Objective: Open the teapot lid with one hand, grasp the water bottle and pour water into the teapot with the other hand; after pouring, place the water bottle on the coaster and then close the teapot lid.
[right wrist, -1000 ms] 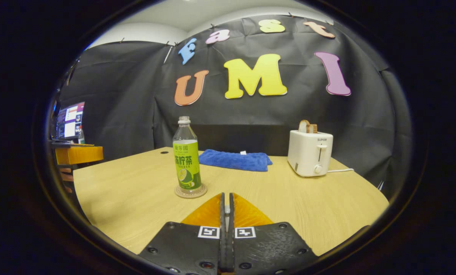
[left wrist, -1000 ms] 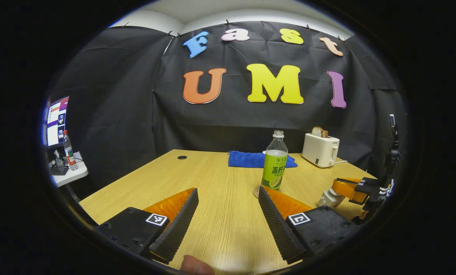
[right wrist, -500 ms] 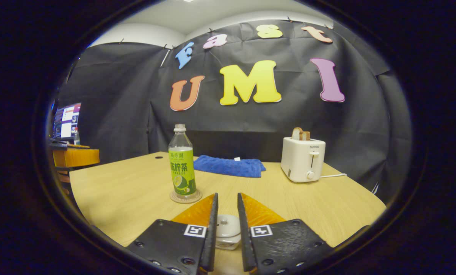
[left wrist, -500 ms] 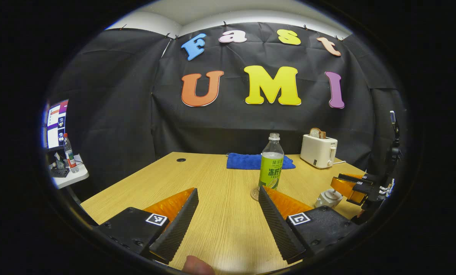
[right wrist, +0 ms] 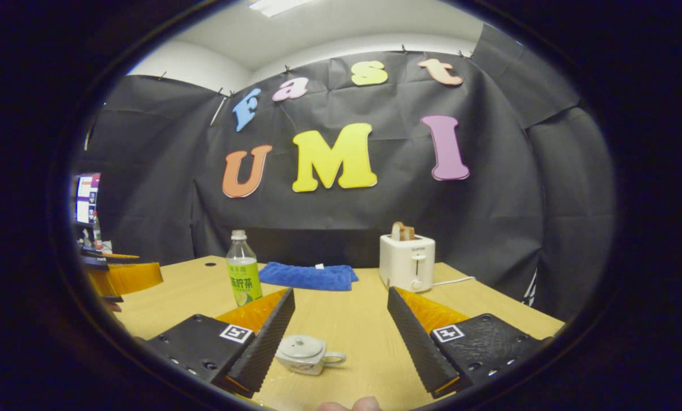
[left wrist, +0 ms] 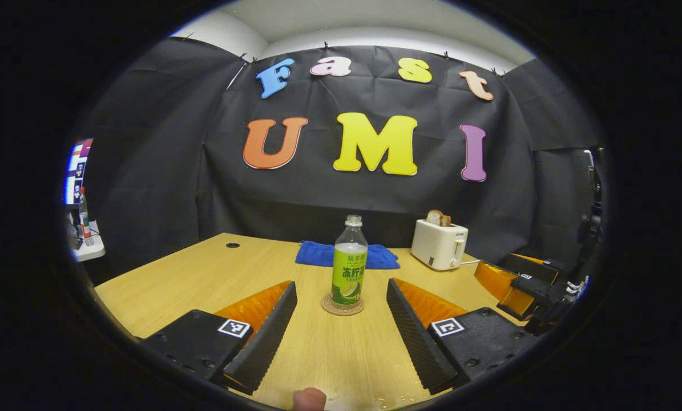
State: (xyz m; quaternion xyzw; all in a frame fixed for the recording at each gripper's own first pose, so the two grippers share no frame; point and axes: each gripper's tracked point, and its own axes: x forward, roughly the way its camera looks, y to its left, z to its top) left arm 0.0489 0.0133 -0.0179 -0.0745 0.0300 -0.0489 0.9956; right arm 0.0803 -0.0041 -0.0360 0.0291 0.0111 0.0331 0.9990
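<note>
In the left gripper view, the left gripper [left wrist: 341, 319] is hanging over the pale wood-grain table [left wrist: 204, 279] with its jaws wide apart and holding nothing, now framing the clear plastic water bottle with a green label [left wrist: 348, 274], which was off to the right a second ago. The bottle is standing upright on the round woven coaster [left wrist: 342, 305], its neck uncapped. At the right edge the right gripper [left wrist: 517, 288] is pulling up and away.

In the right gripper view, the jaws that were pressed together on the lid knob a second ago are now standing wide apart, and between them the small glossy white ceramic teapot [right wrist: 307, 354] is sitting on the table with its domed lid [right wrist: 302, 346] on, its knob upright and its loop handle pointing right. So the lid is looking closed and released; with the bottle on the coaster, the task is appearing essentially finished, both hands clearing off.

Further back, a soft folded blue cloth [right wrist: 308, 276] is lying flat, and to its right a smooth white boxy toaster [right wrist: 406, 262] is holding a slice of bread.
</note>
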